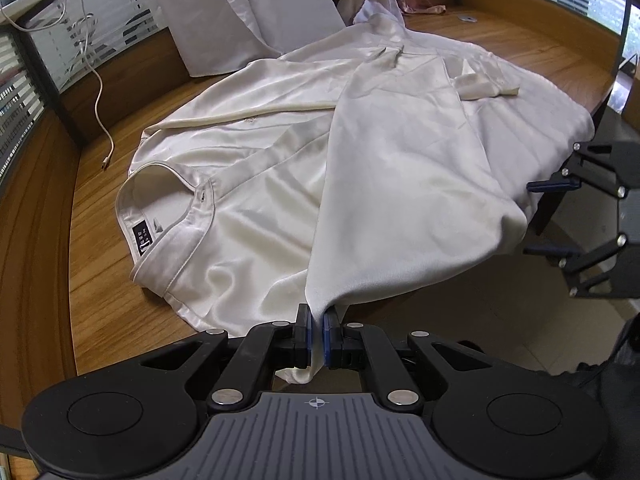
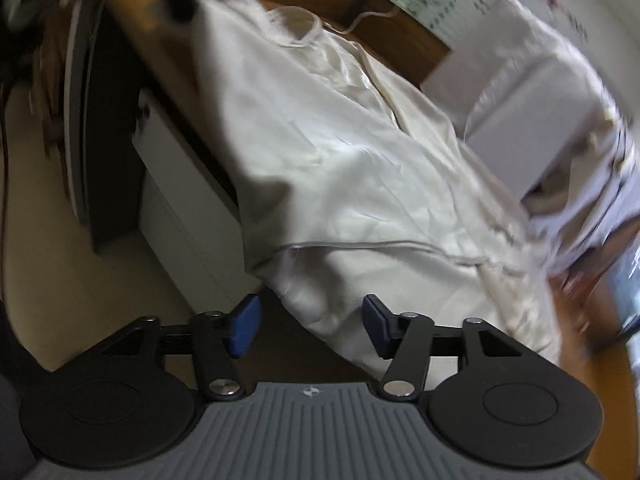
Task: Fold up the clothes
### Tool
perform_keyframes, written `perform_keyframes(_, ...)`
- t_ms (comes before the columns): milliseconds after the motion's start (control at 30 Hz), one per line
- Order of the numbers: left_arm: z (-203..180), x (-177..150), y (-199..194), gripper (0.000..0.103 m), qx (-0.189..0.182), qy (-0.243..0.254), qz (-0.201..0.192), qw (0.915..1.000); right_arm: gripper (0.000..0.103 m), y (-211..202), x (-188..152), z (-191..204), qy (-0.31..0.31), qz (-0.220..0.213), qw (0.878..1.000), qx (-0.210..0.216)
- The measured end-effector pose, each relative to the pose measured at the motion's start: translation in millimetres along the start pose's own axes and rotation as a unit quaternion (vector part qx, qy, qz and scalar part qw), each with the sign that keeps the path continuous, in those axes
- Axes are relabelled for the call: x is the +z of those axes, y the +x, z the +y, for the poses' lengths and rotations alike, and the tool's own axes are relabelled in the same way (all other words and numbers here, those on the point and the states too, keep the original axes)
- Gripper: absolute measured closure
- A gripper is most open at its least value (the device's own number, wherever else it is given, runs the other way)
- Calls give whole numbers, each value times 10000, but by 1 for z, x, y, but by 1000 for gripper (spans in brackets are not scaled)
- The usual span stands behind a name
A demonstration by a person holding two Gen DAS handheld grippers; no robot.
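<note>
The cream shirt lies spread across the wooden table, its collar toward the near left part of the top and its right side draped over the table's right edge, where a fold of cloth hangs off into the air. The left gripper has its jaws nearly together on a pinch of the shirt's fabric at the near edge of the table, with a short tail of cloth poking out below the pads. The right gripper stands with its jaws well apart and nothing pressed between them; the shirt's hanging corner sits just ahead of the gap, and from the left wrist view the same tool appears off the table's right edge, beside the overhang. The main risk, as I judge it, is that overhang: with only one pinch holding and this slippery-looking fabric (it has a satin sheen), any pull from the left hand could drag the draped side further off the edge and undo the lay. A thin pinch could also slide out of the left pads. The right wrist picture is blurred, so a closing there might catch one layer too few or miss the hem. A white cable lies near the far left edge, apart from the shirt.
</note>
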State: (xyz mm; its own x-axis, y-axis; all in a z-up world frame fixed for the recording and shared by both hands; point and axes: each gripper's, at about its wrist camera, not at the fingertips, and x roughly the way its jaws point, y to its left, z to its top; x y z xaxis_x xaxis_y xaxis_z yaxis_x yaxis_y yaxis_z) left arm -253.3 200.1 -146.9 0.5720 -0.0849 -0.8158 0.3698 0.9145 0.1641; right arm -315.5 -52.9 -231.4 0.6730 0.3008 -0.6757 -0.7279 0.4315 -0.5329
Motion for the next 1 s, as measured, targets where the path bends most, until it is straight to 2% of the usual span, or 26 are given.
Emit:
perform_keyframes(200, 3, 3, -4, 95, -70, -35, -36, 10000, 42, 5, -7, 15, -814, -156, 9950, -562)
perform_keyframes(267, 4, 3, -3, 95, -73, -23, -40, 10000, 50, 7, -9, 17, -1000, -171, 9931, -594)
perform_keyframes(367, 3, 2, -2, 95, -28, 49, -27, 10000, 73, 5, -8, 11, -1059, -206, 9924, -592)
perform_keyframes(433, 1, 0, -2, 95, -28, 145, -28, 9999, 98, -2, -4, 0, -887, -204, 9947, -472)
perform_keyframes(600, -1, -7, -1, 88, -9, 277, -48, 9996, 102, -25, 11, -30, -485, -273, 9979, -339)
perform_keyframes(733, 0, -16, 2, 88, -26, 242, -59, 9997, 102, -35, 23, -52, -407, -278, 9984, -287)
perform_keyframes(867, -1, -27, 4, 93, -8, 128, -105, 9999, 102, -39, 35, -69, -408, -232, 9986, -229)
perform_keyframes(900, -1, -29, 5, 99, 10, 78, -122, 9999, 102, -38, 38, -73, -435, -210, 9986, -213)
perform_keyframes(1000, 3, -25, -4, 99, 55, -125, -283, 9995, 102, -36, 48, -84, -522, -163, 9984, -164)
